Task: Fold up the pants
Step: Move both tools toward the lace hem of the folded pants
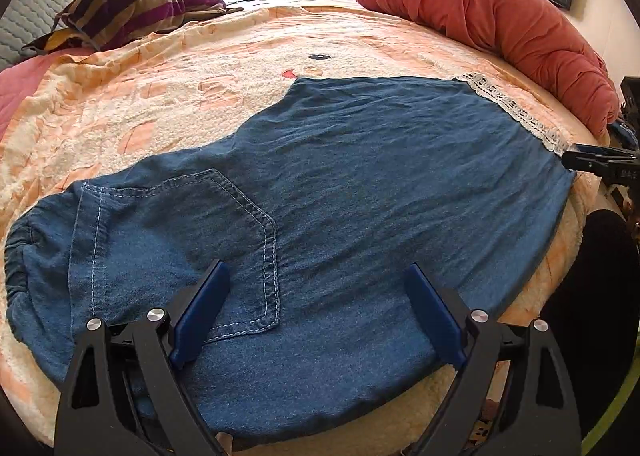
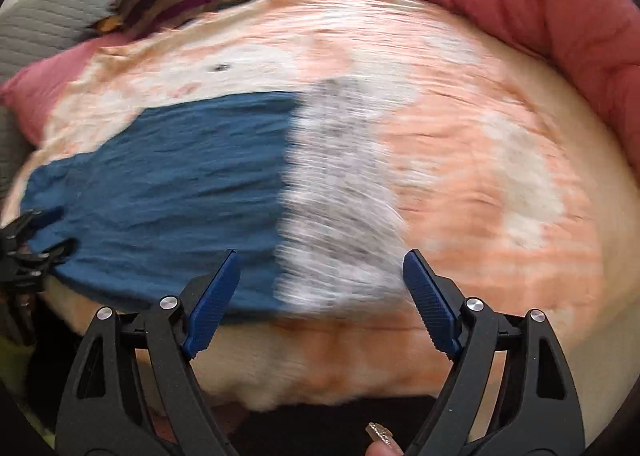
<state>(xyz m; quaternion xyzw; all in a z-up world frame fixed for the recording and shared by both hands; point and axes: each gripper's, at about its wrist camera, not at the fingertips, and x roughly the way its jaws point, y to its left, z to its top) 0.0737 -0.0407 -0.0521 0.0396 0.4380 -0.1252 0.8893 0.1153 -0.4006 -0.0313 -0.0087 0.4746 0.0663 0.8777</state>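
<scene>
Blue denim pants (image 1: 320, 192) lie spread flat on the peach-and-cream fleece blanket (image 1: 168, 96) that covers the bed, and they sit right at the blanket's near edge. Their elastic waistband is bunched at the left end, the stitched back pocket (image 1: 224, 240) faces up beside it, and the white lace hem (image 1: 516, 108) marks the far right end.

The left gripper (image 1: 316, 292) hangs over the pants at the pocket end, jaws spread wide, nothing between the blue pads; its left finger (image 1: 200, 316) lies over the pocket's lower corner and the right one sits over plain denim near the front edge. Whether the pads touch the cloth, I cannot tell.

Over at the lace end, the right gripper (image 2: 320, 284) is also wide apart and holds nothing. Its own view is heavily smeared, but the pants (image 2: 168, 192) fill the left of the frame, and the lace hem (image 2: 340, 192) shows as a pale grey-white band running straight between the two pads. In the left wrist view that same gripper's black tip (image 1: 600, 160) pokes in just beside the lace hem's near corner.

Beyond the pants, a long rust-red bolster (image 1: 500, 24) curves along the blanket's right side, and a purple-and-tan striped pillow (image 1: 128, 8) rests at its far left corner.
</scene>
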